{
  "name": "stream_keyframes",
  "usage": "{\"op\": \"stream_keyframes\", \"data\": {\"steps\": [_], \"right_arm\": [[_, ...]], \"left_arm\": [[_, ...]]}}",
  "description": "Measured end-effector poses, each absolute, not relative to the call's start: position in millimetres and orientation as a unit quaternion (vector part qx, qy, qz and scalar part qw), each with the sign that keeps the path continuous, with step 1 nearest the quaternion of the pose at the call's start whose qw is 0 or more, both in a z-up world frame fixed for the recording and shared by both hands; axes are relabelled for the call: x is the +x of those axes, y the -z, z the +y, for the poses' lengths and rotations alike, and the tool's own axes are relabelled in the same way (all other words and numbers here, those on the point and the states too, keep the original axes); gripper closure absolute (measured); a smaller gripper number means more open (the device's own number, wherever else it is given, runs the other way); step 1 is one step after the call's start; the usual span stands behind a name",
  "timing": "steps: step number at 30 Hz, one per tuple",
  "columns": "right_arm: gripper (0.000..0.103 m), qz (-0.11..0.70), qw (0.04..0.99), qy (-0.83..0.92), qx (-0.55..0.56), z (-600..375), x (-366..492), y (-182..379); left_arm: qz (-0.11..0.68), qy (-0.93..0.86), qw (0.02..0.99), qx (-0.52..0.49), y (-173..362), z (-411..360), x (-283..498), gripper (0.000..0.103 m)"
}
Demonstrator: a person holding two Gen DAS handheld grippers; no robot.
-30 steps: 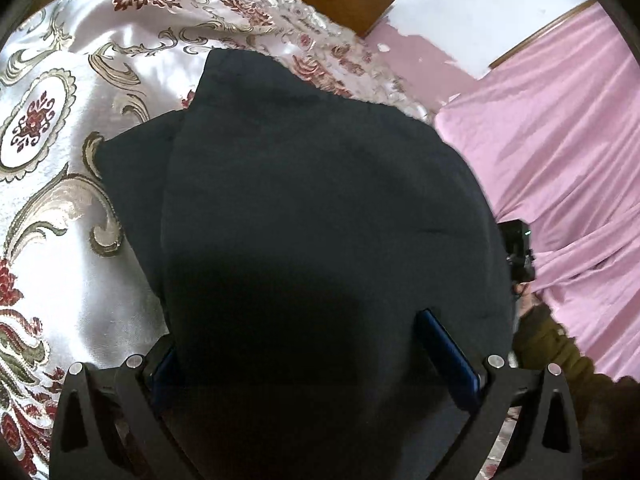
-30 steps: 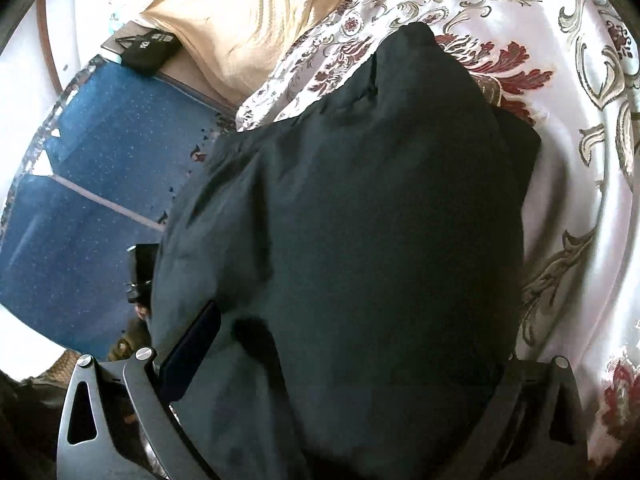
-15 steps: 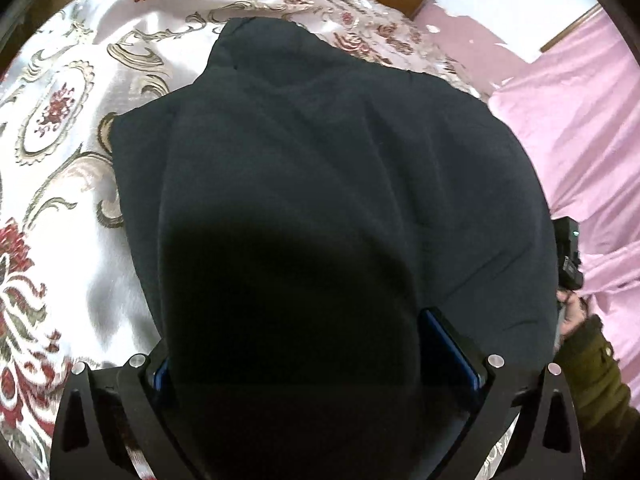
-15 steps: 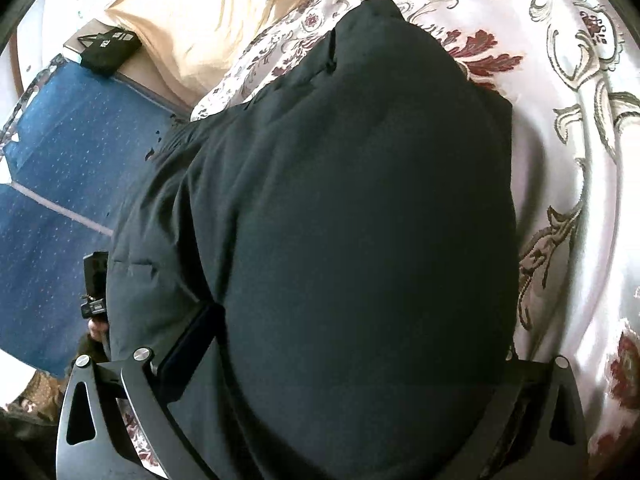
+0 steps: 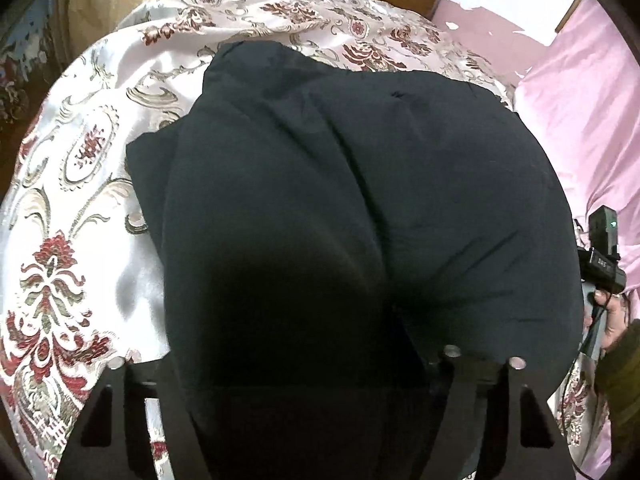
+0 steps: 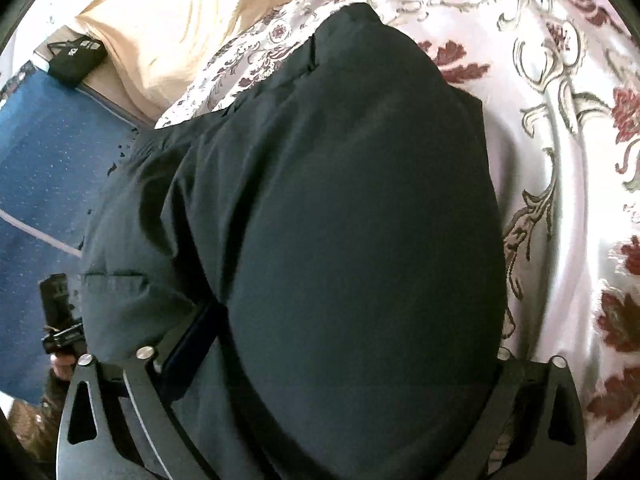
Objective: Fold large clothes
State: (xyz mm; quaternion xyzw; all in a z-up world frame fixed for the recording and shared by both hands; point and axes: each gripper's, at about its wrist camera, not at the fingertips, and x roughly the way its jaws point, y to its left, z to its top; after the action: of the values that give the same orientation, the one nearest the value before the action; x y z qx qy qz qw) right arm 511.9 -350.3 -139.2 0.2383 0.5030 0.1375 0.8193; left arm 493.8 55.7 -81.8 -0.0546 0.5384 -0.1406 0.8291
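Garment (image 5: 360, 220), dark and bulky, is seen folded into a thick bundle on the bedspread (image 5: 72, 208), a satin cover with red and gold flowers. The bundle's near end is draped between the jaws of both grippers. The left gripper (image 5: 304, 364) is closing around the cloth; its fingers are hidden under the fabric, so a firm grip cannot be confirmed. The right gripper (image 6: 344, 344) is spread wide and is closing slightly, with the bundle filling the gap and one blue pad (image 6: 188, 344) laid against the fabric. A pillow (image 6: 168, 20) is seen at the far left, and a pink sheet (image 5: 580, 128) at the right.
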Motion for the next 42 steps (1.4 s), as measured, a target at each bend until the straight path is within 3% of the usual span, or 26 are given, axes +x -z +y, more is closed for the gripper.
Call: {"op": "stream_keyframes", "data": {"steps": [6, 8, 13, 26, 35, 42], "right_arm": [[0.042, 0.481, 0.842, -0.119, 0.212, -353.5, 497.9, 119.0], [0.057, 0.473, 0.850, -0.111, 0.204, -352.3, 492.7, 109.0], [0.076, 0.450, 0.871, -0.101, 0.169, -357.0, 474.2, 77.7], [0.080, 0.403, 0.895, -0.121, 0.150, -352.2, 420.2, 5.3], [0.080, 0.398, 0.898, -0.122, 0.143, -349.4, 368.8, -7.8], [0.080, 0.408, 0.896, -0.112, 0.134, -350.5, 342.2, 6.3]], "left_arm": [[0.516, 0.124, 0.847, -0.022, 66.3, 48.9, 482.7, 0.070], [0.504, 0.118, 0.856, -0.007, 57.8, 42.0, 478.4, 0.076], [0.479, 0.107, 0.871, 0.002, 36.3, 44.1, 460.7, 0.083], [0.450, 0.112, 0.886, 0.011, -22.8, 43.3, 403.4, 0.086], [0.447, 0.113, 0.887, 0.025, -38.4, 41.5, 351.2, 0.086], [0.464, 0.110, 0.879, 0.015, -19.4, 40.1, 329.0, 0.086]]}}
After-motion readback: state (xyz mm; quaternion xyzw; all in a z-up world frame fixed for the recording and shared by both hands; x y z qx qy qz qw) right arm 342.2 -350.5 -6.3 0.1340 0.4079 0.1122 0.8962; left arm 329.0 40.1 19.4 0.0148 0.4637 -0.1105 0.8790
